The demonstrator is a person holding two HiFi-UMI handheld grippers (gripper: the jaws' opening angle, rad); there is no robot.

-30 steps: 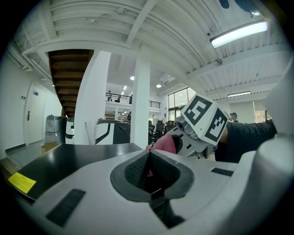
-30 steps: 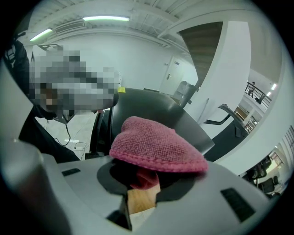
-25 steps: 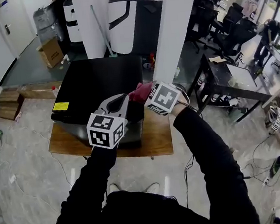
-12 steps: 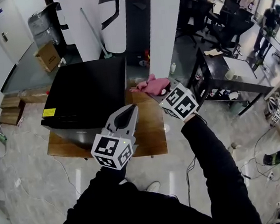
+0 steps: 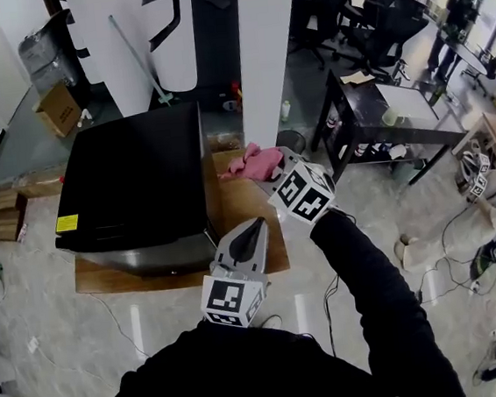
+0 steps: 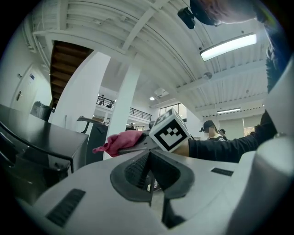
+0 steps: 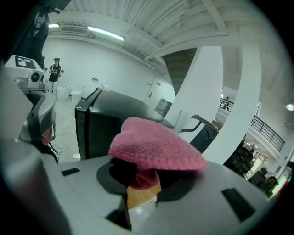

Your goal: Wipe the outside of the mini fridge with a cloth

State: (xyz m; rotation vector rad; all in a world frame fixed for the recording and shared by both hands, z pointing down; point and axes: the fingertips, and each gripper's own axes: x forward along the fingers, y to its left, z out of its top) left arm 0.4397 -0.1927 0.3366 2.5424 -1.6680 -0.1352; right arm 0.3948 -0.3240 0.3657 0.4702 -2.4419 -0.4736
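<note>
Right gripper (image 5: pixel 268 170), clamped on the cloth (image 5: pixel 247 162), had swung off the mini fridge (image 5: pixel 131 175) top (left gripper (image 5: pixel 256 227) jaws together, empty); flat pressure along its side wall seemed advisable.

Grey marble floor (image 5: pixel 50 328), white pillar (image 5: pixel 263 51), dark desk (image 5: pixel 425 126)

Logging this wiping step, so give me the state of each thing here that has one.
Black mini fridge: upright, door closed.
Right gripper: shut on the pink knitted cloth.
Left gripper: shut, empty.
Pink knitted cloth: bunched up, held beside the fridge.
</note>
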